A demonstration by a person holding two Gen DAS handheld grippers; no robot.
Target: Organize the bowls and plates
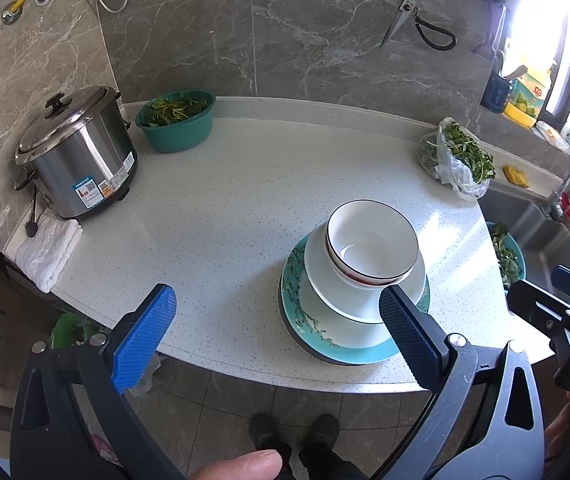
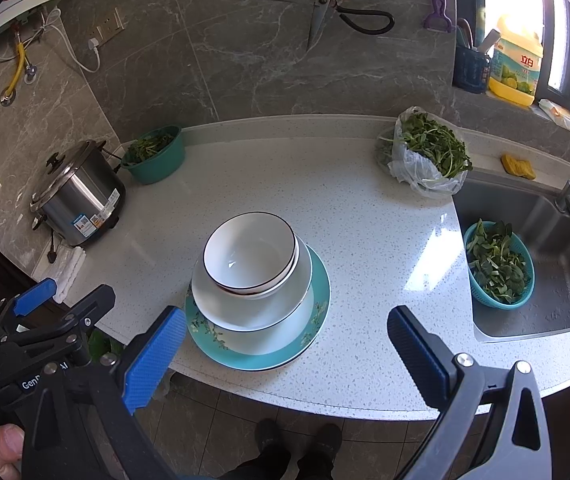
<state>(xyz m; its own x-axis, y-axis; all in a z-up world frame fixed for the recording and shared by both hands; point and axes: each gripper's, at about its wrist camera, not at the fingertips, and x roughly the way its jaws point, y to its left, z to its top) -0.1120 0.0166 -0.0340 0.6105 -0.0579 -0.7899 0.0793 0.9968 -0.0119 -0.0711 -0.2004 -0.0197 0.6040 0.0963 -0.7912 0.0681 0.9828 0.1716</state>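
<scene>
A stack of dishes stands near the front edge of the white counter (image 1: 225,208). A teal floral plate (image 1: 305,320) (image 2: 317,304) is at the bottom, a white plate (image 1: 317,268) (image 2: 213,292) lies on it, and two nested white bowls (image 1: 373,236) (image 2: 251,250) sit on top. My left gripper (image 1: 277,332) is open and empty, just in front and left of the stack. My right gripper (image 2: 285,344) is open and empty, in front of the stack over the counter edge. Each gripper shows at the other view's side.
A steel rice cooker (image 1: 77,156) and a folded white towel (image 1: 49,248) stand at the left. A teal basin of greens (image 1: 177,120) is at the back, a bag of greens (image 2: 425,152) at back right. A sink (image 2: 557,248) holds a teal basket of greens (image 2: 497,268).
</scene>
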